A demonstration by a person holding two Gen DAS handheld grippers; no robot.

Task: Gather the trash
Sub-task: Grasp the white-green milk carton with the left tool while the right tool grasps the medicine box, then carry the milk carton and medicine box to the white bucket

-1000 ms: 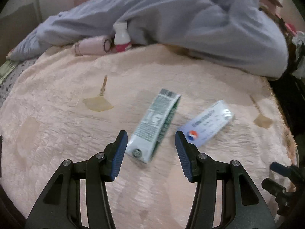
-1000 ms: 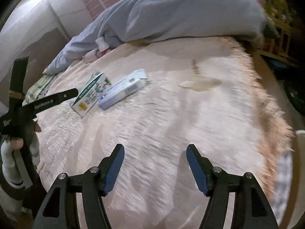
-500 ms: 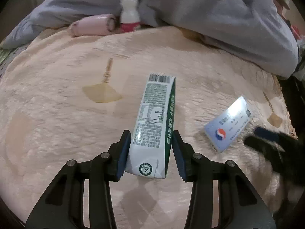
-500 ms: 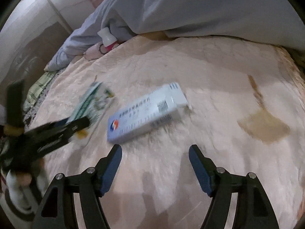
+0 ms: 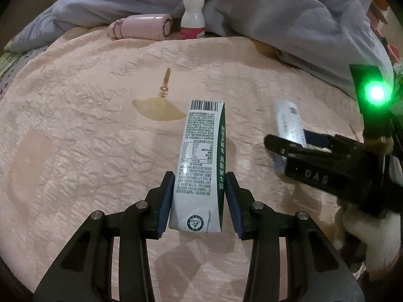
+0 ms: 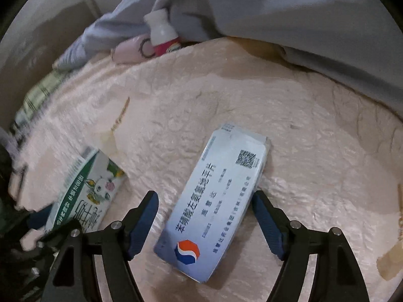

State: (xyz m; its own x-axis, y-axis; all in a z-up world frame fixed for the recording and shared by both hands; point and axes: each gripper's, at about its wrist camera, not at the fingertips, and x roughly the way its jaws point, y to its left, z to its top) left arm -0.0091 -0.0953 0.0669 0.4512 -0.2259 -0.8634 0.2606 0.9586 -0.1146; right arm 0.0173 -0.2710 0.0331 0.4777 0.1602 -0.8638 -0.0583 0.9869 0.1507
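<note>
Your left gripper [image 5: 200, 202] has just been closing its jaws, which now pinch the near end of the milk carton [image 5: 201, 161] on the pink blanket [image 5: 75, 138]. Your right gripper [image 6: 205, 216] stands with jaws open astride the medicine box [image 6: 216, 196], not gripping it; the carton lies at its 9 o'clock.

My left claw [image 5: 200, 202] points steeply down; its jaws have just been closing, with a carton [image 5: 201, 166] between the pads. My right claw [image 6: 205, 222] points steeply down, jaws wide, straddling a box [image 6: 214, 201] without contact.
</note>
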